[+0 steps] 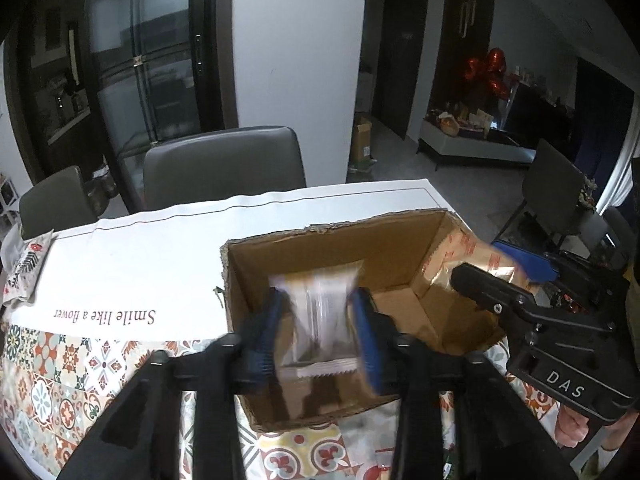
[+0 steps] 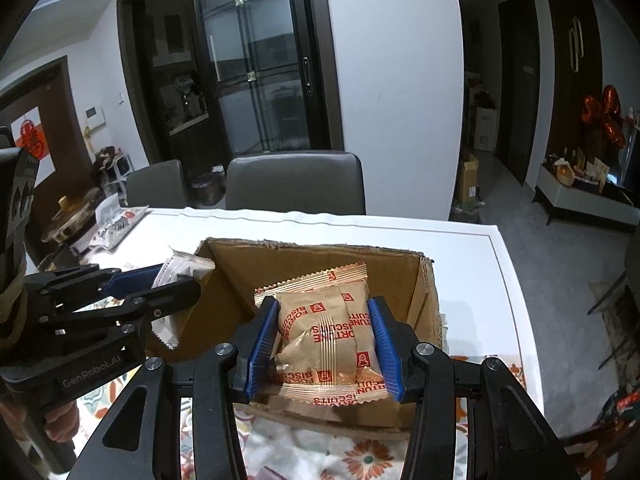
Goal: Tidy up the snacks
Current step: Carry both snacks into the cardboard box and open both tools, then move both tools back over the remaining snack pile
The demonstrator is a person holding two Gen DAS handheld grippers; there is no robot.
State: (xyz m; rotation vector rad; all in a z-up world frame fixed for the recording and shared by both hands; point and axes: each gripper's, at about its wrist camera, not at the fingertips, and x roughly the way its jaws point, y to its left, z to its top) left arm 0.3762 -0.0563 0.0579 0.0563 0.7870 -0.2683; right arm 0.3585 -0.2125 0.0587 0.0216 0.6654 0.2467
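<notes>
An open cardboard box (image 1: 320,228) stands on the table, and both grippers hang over it. In the left wrist view my left gripper (image 1: 318,300) has a clear and white snack packet (image 1: 320,320) standing blurred between its blue pads (image 1: 266,332); the pads do not visibly press on it. In the right wrist view my right gripper (image 2: 322,308) is shut on two brown Fortune Biscuits packets (image 2: 320,336) stacked together above the box (image 2: 312,246) floor. The left gripper (image 2: 176,280) with its packet (image 2: 180,272) shows at the box's left wall. The right gripper (image 1: 488,268) shows at the box's right wall.
A white cloth printed "Smile like a flower" (image 1: 120,276) covers the far table; a patterned cloth (image 1: 60,380) covers the near side. Another snack packet (image 2: 116,224) lies far left beside a gold pot (image 2: 68,216). Grey chairs (image 2: 296,180) stand behind. The table's edge (image 2: 508,280) runs close to the right.
</notes>
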